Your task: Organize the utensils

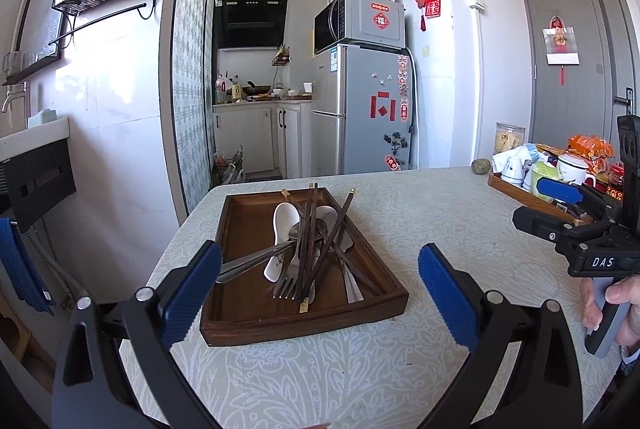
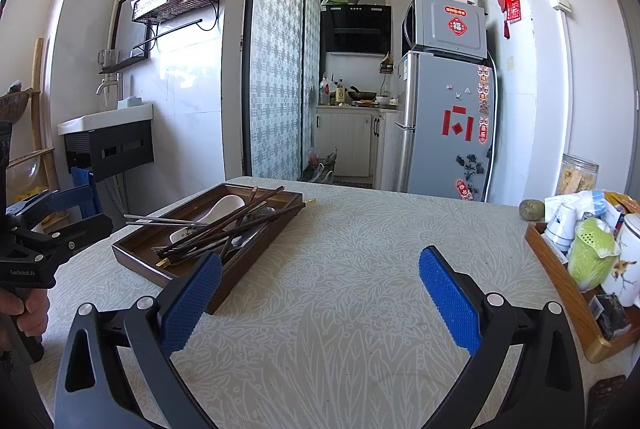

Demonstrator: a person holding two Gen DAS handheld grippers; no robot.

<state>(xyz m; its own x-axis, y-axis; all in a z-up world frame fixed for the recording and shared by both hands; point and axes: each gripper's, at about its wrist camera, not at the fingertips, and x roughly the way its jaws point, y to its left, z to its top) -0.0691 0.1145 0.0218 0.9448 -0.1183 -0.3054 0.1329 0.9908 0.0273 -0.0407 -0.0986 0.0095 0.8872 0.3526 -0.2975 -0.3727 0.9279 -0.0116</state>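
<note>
A dark wooden tray (image 1: 304, 329) (image 2: 260, 253) sits on the patterned table (image 1: 432, 225) (image 2: 360, 241). It holds a jumbled pile: a white ceramic spoon (image 1: 285, 217) (image 2: 228, 207), several dark chopsticks (image 1: 310, 229) (image 2: 236, 225), a metal fork (image 1: 286, 285) and metal spoons (image 1: 248, 261). My left gripper (image 1: 320, 251) hovers open just short of the tray, straddling its near end, with nothing between the pads. To the tray's right, my right gripper (image 2: 320, 259) is open over bare tablecloth. Each gripper also shows in the other's view, held by a hand (image 1: 612, 305) (image 2: 28, 309).
A second wooden tray (image 1: 516, 189) (image 2: 560, 269) with cups, a teapot and snack packets stands at the table's right side. Beside it are a glass jar (image 1: 508, 139) (image 2: 578, 173) and a round greenish lump (image 1: 480, 166) (image 2: 532, 209). A fridge (image 1: 368, 109) stands beyond the table.
</note>
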